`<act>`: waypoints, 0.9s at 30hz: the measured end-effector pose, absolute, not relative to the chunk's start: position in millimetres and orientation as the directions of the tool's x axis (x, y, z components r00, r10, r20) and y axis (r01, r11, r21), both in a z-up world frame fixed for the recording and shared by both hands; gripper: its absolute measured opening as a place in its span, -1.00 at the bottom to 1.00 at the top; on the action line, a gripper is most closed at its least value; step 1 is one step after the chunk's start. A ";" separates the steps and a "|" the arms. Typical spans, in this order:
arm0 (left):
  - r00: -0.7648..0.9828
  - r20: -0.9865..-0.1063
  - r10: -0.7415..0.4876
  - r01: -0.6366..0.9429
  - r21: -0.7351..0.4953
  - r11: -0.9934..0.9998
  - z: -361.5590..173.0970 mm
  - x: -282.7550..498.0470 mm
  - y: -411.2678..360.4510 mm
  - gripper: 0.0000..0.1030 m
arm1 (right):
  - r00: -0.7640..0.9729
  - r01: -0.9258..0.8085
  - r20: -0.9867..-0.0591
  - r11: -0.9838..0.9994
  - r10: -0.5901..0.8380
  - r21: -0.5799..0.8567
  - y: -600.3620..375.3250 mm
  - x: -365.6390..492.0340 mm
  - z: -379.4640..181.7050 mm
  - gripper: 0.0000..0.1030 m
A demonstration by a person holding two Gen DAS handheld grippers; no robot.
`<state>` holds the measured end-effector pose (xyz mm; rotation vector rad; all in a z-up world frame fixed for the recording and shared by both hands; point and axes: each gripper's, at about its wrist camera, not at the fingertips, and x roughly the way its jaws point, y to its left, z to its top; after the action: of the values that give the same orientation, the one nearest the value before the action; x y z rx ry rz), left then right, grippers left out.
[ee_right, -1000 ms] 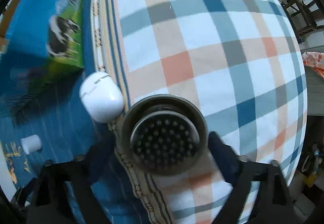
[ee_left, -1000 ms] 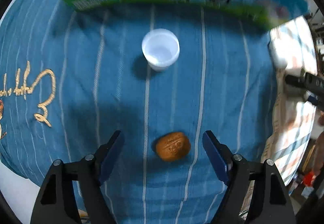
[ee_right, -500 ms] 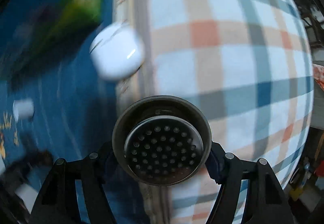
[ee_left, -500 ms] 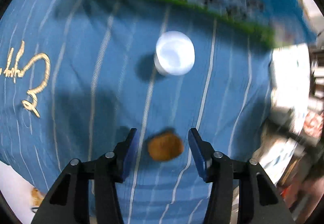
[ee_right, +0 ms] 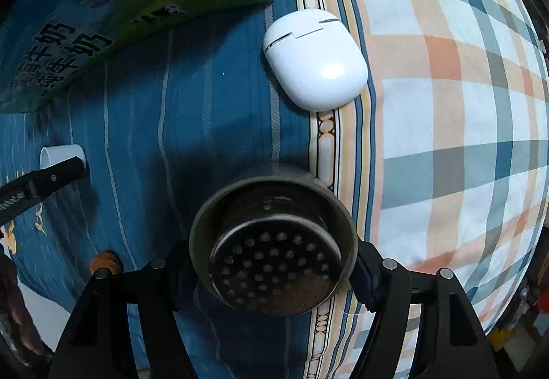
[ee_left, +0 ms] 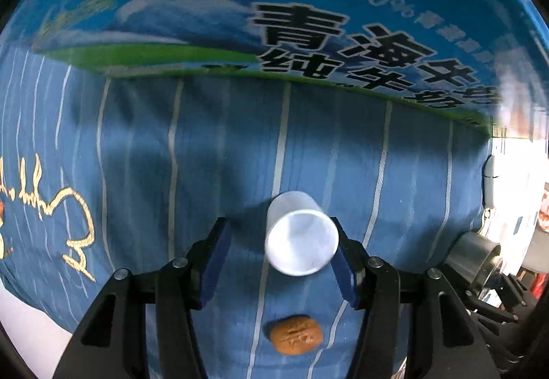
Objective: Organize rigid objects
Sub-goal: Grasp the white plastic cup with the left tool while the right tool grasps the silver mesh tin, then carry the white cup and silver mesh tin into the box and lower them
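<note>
Two hand-held grippers: left [ee_left: 279, 262] spread around a translucent white cup [ee_left: 300, 238], right [ee_right: 274, 262] clamping a perforated steel strainer [ee_right: 272, 250].

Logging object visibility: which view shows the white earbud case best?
The right wrist view: the white earbud case lies whole and sharp on the seam between blue and plaid cloth. The left wrist view catches only a pale sliver at its right edge.

White cup [ee_left: 301, 241] sits between left fingers [ee_left: 214, 259], against right one. Milk carton [ee_left: 308, 19] walls off ahead. Earbud case [ee_right: 315, 58] ahead of right fingers [ee_right: 369, 276]; bare cloth [ee_right: 206, 104] left.
</note>
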<state>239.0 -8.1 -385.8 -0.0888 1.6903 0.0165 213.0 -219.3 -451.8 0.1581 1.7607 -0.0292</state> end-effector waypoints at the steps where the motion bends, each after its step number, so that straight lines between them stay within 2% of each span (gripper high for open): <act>1: -0.114 -0.992 -0.055 -0.069 -0.048 0.996 -386.2 241.6 -12.8 -0.05 | -0.189 0.120 -0.978 0.991 0.088 0.066 -222.0 221.1 -453.5 0.45; 3: -0.109 -0.993 -0.055 -0.064 -0.048 0.997 -387.6 244.7 -16.8 -0.29 | -0.185 0.110 -0.980 0.992 0.080 0.060 -220.1 223.1 -451.9 0.44; 6: -0.098 -0.994 -0.051 -0.055 -0.046 0.997 -390.7 248.9 -20.4 -0.43 | -0.175 0.092 -0.982 0.995 0.065 0.049 -219.4 226.4 -449.7 0.44; 19: -0.004 -0.999 -0.037 -0.033 -0.037 0.999 -351.2 244.8 -47.4 -0.43 | -0.166 0.036 -0.985 0.998 0.051 0.045 -209.7 211.7 -441.6 0.42; 27: 0.039 -0.997 -0.071 -0.029 -0.072 0.997 -318.4 227.2 -60.2 -0.44 | -0.125 0.010 -0.986 0.994 0.110 0.109 -194.7 196.0 -415.7 0.42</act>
<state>227.2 -60.2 -318.4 -0.0802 1.5324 -0.0321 196.0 -194.7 -415.7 0.0909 1.6952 0.0852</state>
